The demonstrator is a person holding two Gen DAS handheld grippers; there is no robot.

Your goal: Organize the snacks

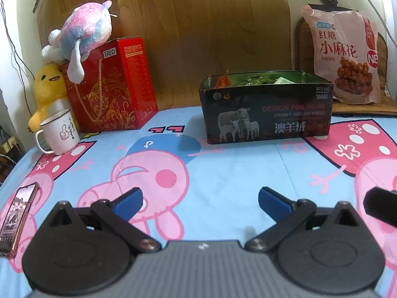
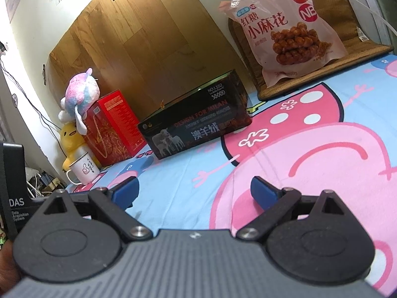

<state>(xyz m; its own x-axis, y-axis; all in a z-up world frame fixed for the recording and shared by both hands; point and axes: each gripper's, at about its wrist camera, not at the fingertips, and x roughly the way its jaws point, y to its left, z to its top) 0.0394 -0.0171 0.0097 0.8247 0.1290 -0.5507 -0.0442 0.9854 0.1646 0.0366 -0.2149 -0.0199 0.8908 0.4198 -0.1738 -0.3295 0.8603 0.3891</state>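
Both the left gripper (image 1: pixel 200 200) and right gripper (image 2: pixel 193 190) hover with fingers spread and empty short of the dark tin (image 1: pixel 266 114), snack wrappers already inside it, so by my read the pink snack bag (image 1: pixel 345 54) behind the tin's right end needs reaching next.

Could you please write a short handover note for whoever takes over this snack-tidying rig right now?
Left gripper: open, empty, low over the cartoon sheet.
Right gripper: open, empty, also low.
Dark tin box: open at the back centre, some wrapped snacks already inside.
Pink snack bag: upright on the mat, right of the box, outside it.
Left: possibly that bag; no loose snacks seen on the sheet.
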